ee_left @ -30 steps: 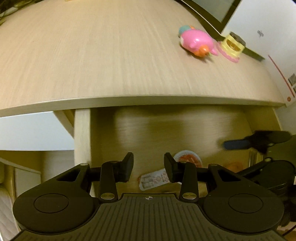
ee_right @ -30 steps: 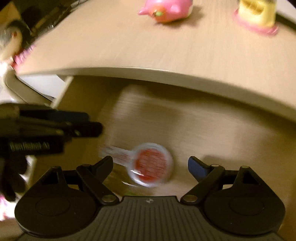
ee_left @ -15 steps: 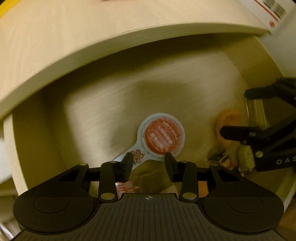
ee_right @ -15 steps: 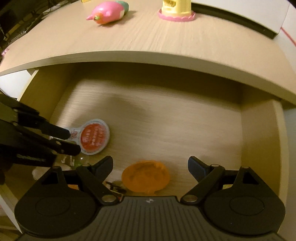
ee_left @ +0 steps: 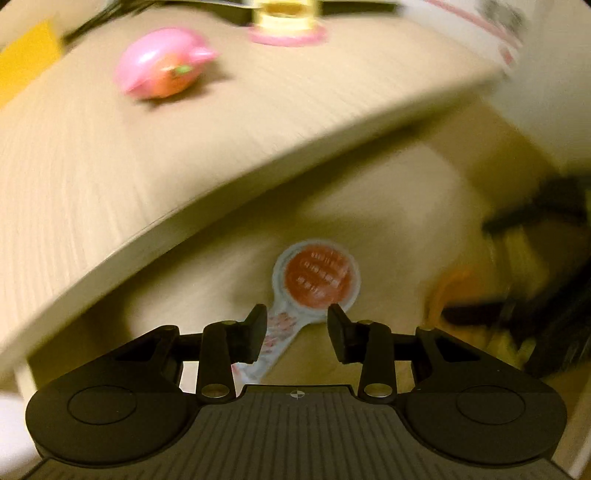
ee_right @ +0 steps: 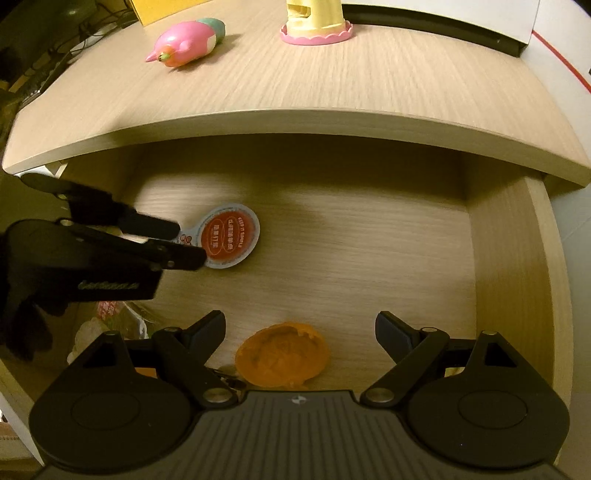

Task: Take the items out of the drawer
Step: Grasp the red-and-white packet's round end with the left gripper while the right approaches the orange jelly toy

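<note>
On the desktop (ee_right: 332, 74) above my open drawer (ee_right: 509, 266): a pink toy (ee_right: 184, 42) and a yellow stand (ee_right: 316, 18), well apart from my tools. Drawer floor: one round sealed cup (ee_right: 229, 236), red lid with white rim and tab; my left gripper (ee_right: 188, 243), slightly parted and empty, has its tips astride the tab. Nearer me, an orange lump (ee_right: 282, 354) lies between my right gripper's (ee_right: 299, 328) wide-spread, empty fingers.

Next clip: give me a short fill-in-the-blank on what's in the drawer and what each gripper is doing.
1. The left gripper reaches for the round pod whose lid is ____.
2. The right gripper has its jaws ____, holding nothing.
3. Between the right jaws lies a crumpled ____ cup on the drawer floor.
4. The pink toy lies on the ____, not in the drawer.

Answers: red; open; orange; tabletop
</note>
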Demonstrator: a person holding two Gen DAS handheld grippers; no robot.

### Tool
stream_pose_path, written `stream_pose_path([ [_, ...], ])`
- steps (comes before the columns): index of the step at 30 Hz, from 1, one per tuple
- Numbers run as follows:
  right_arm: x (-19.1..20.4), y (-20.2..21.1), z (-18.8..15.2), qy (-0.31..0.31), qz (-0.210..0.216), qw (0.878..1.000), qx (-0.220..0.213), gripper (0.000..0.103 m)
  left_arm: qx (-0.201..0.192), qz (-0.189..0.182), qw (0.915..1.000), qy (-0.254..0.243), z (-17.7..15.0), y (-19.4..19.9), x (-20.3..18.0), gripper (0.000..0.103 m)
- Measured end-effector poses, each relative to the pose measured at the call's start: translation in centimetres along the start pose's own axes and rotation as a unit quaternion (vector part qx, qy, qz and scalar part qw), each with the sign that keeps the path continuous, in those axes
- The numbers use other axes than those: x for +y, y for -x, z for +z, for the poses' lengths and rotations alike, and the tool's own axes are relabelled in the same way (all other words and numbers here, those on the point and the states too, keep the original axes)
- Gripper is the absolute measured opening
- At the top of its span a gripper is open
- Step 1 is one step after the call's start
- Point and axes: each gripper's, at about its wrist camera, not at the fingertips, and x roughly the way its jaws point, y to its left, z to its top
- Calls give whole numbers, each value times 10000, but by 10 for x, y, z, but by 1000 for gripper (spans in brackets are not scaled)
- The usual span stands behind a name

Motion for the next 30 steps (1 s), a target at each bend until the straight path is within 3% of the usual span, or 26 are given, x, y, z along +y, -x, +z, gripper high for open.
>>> stream_pose_path([
  [4,-4,3,1,-57,25,10000,15,89,290,58,9985,-453,-3,-17,-8,40],
  [5,-4,4,1,-69,26,10000,15,89,323,-35,9987,-397,-4,-20,-9,39],
  [7,-6,5,1,-72,33,10000,9,89,314,-277,9989,-210,-3,-22,-11,45],
  [8,-5,4,0,-76,33,10000,13,89,313,-283,9988,-256,-3,-23,-14,49],
  [16,-5,6,2,-114,75,9999,28,89,118,-140,9998,3,5,-34,-20,49],
  [19,-5,9,0,-87,33,10000,0,89,59,-115,9999,108,9,-38,-21,44],
  [20,-4,11,0,6,-47,10000,-14,89,56,-38,9998,160,8,-38,-21,30],
  [21,-2,12,-1,130,-123,9998,-24,89,76,29,9996,264,6,-37,-20,28],
  [23,0,13,-1,336,-103,9994,68,89,131,28,9986,520,1,-35,-17,27],
  [28,-3,6,6,135,381,9980,494,89,151,-71,9975,680,-8,-30,-23,27],
  [30,5,-2,9,321,342,9968,642,89,165,-118,9965,809,-10,-30,-22,27],
])
